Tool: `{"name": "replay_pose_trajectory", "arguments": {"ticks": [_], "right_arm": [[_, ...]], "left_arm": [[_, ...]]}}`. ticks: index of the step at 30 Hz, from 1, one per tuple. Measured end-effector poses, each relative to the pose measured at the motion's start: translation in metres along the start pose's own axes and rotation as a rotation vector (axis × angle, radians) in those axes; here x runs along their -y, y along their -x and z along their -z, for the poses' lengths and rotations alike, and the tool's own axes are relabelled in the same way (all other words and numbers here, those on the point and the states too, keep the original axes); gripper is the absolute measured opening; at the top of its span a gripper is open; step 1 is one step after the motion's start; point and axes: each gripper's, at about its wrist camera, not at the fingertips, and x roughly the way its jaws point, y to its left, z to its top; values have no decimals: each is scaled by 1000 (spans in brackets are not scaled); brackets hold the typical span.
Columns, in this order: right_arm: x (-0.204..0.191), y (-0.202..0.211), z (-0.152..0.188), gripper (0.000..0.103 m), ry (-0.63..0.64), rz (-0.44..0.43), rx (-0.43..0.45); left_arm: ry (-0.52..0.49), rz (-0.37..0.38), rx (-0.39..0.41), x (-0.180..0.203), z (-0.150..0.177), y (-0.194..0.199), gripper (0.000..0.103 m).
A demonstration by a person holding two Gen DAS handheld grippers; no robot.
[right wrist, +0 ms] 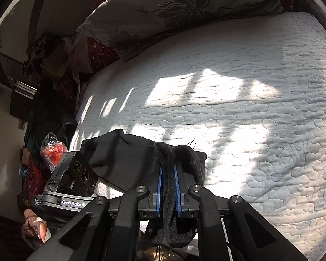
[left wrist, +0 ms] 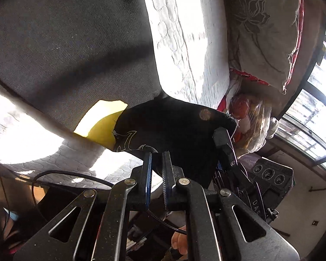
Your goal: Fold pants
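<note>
The black pants (left wrist: 173, 128) hang lifted above the bed, with white stitching and a yellow patch (left wrist: 100, 126) near the held edge. Their sunlit grey-looking cloth (left wrist: 71, 43) stretches away to the upper left. My left gripper (left wrist: 157, 154) is shut on the lower edge of the cloth. One finger of my right gripper (left wrist: 223, 143) pinches the corner just to the right. In the right wrist view my right gripper (right wrist: 167, 167) is shut on a bunched fold of the pants (right wrist: 123, 156), which trails down between its blue pads. The left tool's body (right wrist: 71, 180) sits close on the left.
A white quilted bedspread (right wrist: 250, 108) covers the bed below, partly in sunlight. A floral pillow (right wrist: 173, 6) lies at the head. A plastic bag with red contents (right wrist: 53, 150) and piled clutter stand beside the bed. A window (left wrist: 310, 130) is at the right.
</note>
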Motion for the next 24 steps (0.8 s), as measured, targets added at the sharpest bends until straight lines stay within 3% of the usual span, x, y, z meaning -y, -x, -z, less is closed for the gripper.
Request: {"name": "replay_pose_trajectory", "arguments": {"ticks": [9,14,17,20,24], "right_arm": [[-75,-69,-7,10,61,4,-91],[-89,-80,-7,10,70,19,-98],[-72,-60,-1,10,43,18,-73],[-30,-29,9,11,-38,28,-27],[40,-8,20,14,-175,57,19]], "left_arm": [[80,75,55,-48,-27,52,6],[23,48,22,-37,-20,34,6],[-21,-6,-40,-29,-8,4,6],[-54,-50,-77,-17,4,-27,6],[-84,-95,-61,-9,15,-46,6]]}}
